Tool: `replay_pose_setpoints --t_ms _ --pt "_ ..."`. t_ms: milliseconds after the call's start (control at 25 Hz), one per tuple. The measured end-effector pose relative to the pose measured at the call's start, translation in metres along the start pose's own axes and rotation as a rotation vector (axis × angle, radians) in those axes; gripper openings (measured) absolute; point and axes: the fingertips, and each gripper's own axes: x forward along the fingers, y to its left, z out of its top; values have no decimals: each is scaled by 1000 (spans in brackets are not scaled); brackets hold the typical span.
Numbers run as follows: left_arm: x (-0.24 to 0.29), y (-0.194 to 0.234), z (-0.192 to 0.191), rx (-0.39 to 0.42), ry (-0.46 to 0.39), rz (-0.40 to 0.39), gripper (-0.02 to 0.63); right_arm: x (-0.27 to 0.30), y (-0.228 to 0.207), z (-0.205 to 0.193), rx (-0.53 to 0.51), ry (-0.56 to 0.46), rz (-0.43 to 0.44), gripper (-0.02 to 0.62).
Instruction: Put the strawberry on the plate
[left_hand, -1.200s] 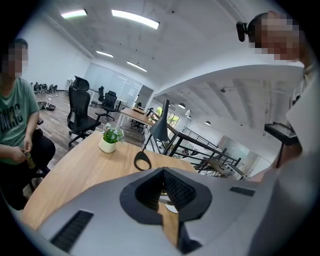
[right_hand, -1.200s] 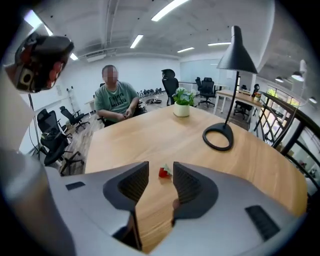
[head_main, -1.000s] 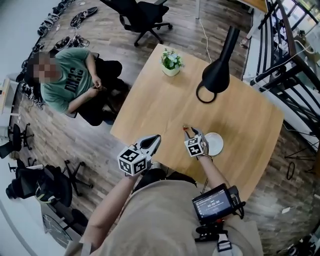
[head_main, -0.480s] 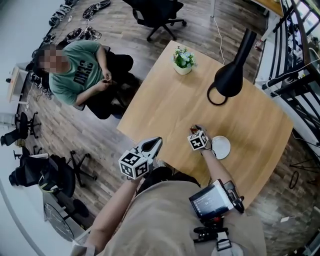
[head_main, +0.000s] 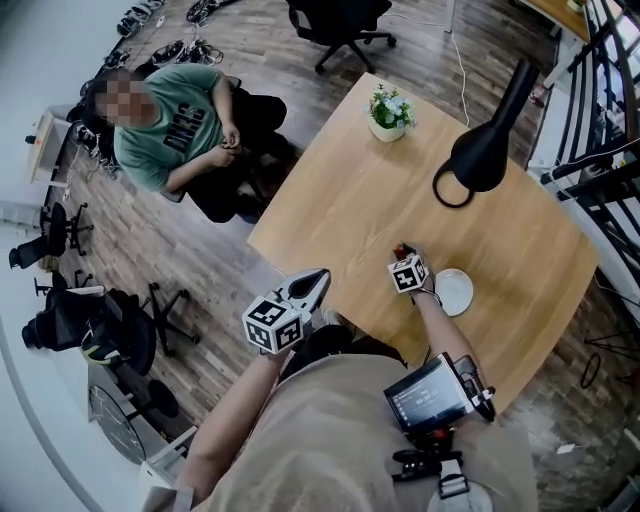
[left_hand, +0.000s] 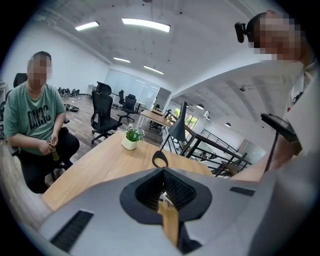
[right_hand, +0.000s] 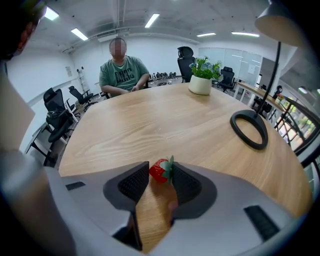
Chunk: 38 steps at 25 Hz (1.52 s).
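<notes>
left gripper (left_hand: 162, 170): jaws together, empty, hanging back | right gripper (right_hand: 161, 171): clamped on strawberry (right_hand: 158, 171) at jaw tips, leaf end against its right jaw | white plate (head_main: 455, 292): just right of that gripper

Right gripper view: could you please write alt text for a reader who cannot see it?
A strawberry is pinched between the fingers of the right gripper over a wooden table. Beyond are a black lamp base, a potted plant and a seated person.
</notes>
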Motion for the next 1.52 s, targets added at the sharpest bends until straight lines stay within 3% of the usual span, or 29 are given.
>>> replay_pose_setpoints --t_ms 280,560,840,1080,1520 --pt "-1 1 -8 -7 4 -2 2 4 -1 1 64 2 -3 135" --pt "-2 -2 -12 -15 4 -8 2 8 0 -1 9 5 -9 135" --pt "-8 -6 -17 -21 -15 -29 2 -1 1 -8 48 31 -8 135" --pt "-10 -3 -8 -25 -38 -54 2 -46 9 11 122 -89 11 133" --pt "5 -10 5 33 -33 -184 2 -141 7 51 174 -326 -73 133"
